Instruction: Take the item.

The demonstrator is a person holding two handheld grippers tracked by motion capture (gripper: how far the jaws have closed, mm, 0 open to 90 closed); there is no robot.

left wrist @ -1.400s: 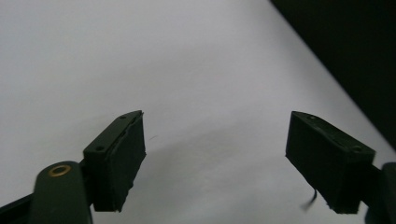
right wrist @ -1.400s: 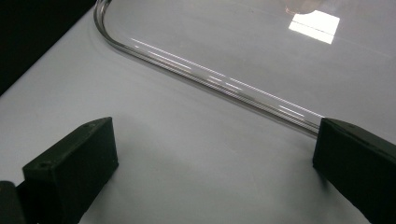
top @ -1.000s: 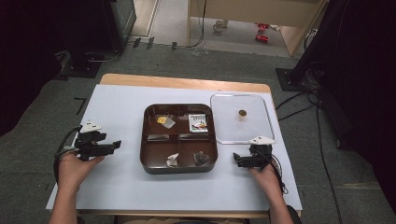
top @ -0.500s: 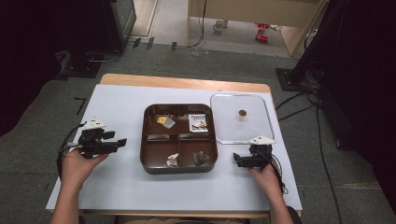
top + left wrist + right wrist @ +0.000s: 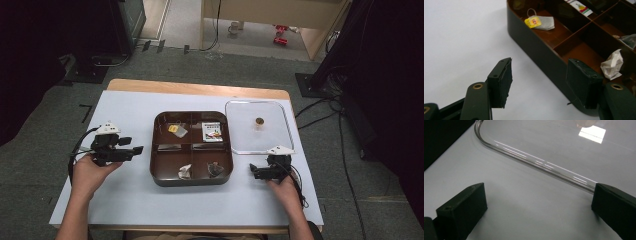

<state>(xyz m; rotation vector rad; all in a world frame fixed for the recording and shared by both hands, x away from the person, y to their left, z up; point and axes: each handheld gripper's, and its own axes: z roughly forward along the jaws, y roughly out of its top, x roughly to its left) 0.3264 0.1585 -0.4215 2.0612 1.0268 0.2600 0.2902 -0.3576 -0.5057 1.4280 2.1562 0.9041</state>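
A dark brown divided tray (image 5: 192,177) sits at the middle of the surface (image 5: 125,200), holding a tea bag (image 5: 540,22) in one far compartment and a crumpled white wrapper (image 5: 612,64) in a near one. A clear lid (image 5: 257,142) lies just beside the tray toward the right edge. The left gripper (image 5: 541,80), jaws released, hovers beside the tray's left wall. The right gripper (image 5: 539,206), jaws also released and empty, rests near the lid's near edge.

Bright even table light, dark surroundings, glare on clear lid (image 5: 591,131), soft focus
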